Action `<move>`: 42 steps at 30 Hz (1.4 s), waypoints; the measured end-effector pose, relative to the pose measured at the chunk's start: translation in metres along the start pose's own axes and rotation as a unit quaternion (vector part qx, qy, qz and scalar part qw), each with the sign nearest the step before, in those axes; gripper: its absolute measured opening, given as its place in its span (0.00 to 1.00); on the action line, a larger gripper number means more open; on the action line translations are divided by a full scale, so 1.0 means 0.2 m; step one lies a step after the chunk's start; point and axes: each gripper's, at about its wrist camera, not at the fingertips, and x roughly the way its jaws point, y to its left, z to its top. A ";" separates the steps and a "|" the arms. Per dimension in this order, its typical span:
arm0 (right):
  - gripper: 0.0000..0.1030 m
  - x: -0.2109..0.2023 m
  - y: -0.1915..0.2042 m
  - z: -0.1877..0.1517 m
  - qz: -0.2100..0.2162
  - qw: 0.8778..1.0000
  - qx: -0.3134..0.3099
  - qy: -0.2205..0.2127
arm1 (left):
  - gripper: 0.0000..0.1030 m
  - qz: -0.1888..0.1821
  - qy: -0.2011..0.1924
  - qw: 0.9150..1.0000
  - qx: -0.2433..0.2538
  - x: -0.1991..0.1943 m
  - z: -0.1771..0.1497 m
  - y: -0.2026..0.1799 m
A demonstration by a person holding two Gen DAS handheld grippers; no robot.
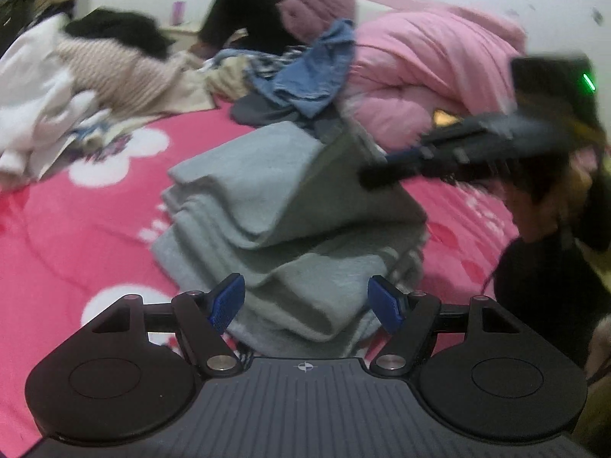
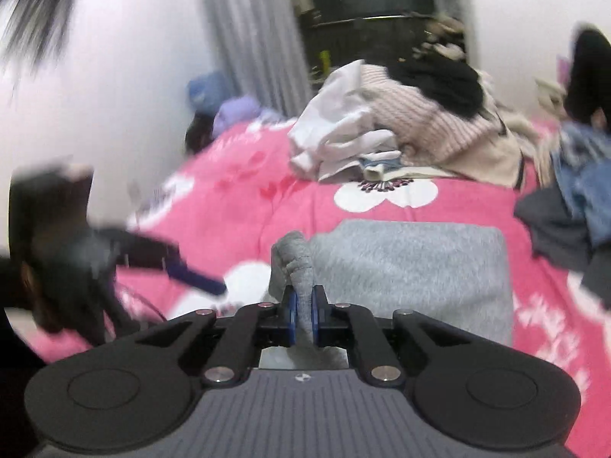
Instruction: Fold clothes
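Readable text: none in either view.
Bedcover lettering: white marks on the pink bedcover [image 2: 244, 206], at centre right of the left wrist view and at lower right and centre left of the right wrist view; too blurred to read.
Gripper body mark: a small round crosshair symbol at bottom centre of each view, on the ribbed grey housing of the left gripper [image 1: 305, 301] and of the right gripper [image 2: 302, 313]; a sign only, no letters.
Indicator light: a green bar lit on the dark device [image 1: 553, 84] at upper right of the left wrist view; no characters.
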 end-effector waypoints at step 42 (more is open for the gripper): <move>0.12 0.14 0.36 -0.40 0.040 0.947 -0.305 0.091 | 0.28 -0.014 -0.009 0.969 -0.246 -0.09 -0.10 0.39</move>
